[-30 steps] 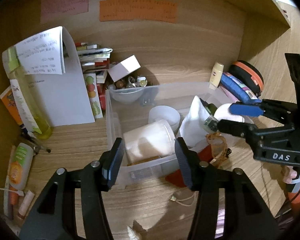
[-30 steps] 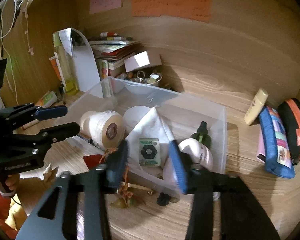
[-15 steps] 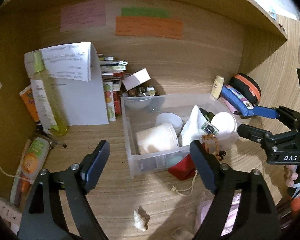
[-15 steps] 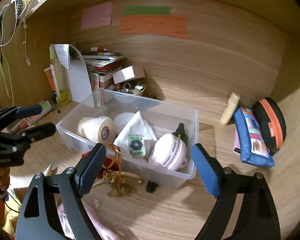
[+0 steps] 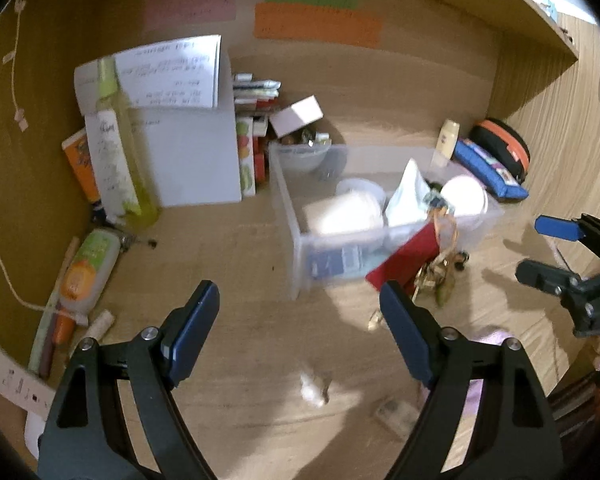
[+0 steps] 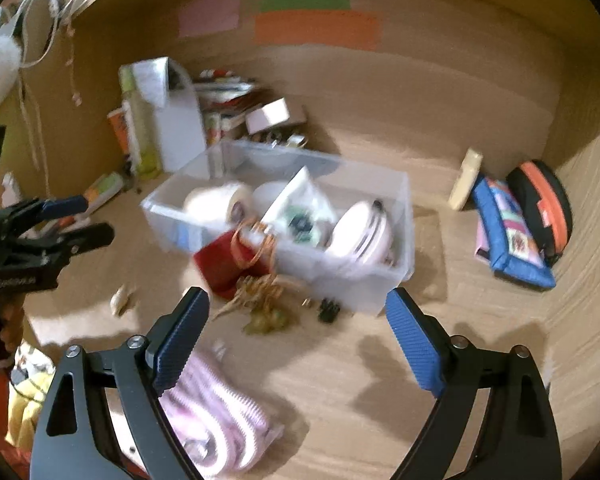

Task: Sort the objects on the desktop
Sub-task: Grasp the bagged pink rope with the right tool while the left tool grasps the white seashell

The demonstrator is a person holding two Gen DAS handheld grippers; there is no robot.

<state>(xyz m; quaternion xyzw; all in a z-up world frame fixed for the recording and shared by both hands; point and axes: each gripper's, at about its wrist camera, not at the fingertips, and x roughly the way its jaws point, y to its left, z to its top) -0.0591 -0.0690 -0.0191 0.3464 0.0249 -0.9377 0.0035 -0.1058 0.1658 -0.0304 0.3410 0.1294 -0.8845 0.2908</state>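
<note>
The wood-grain worktop (image 6: 480, 360) carried a clear, straight-walled plastic bin (image 6: 364, 284) near its back edge, holding a white tape roll (image 6: 216, 202), a round white jar (image 6: 364, 228) and a white pouch. A striped pink cloth (image 6: 216, 408) showed fully only in the right view; a yellow-green bottle's (image 5: 118, 148) blurred label showed only in the left. Both the left claw (image 5: 300, 312) and right claw (image 6: 296, 316) stood wide apart and empty.
</note>
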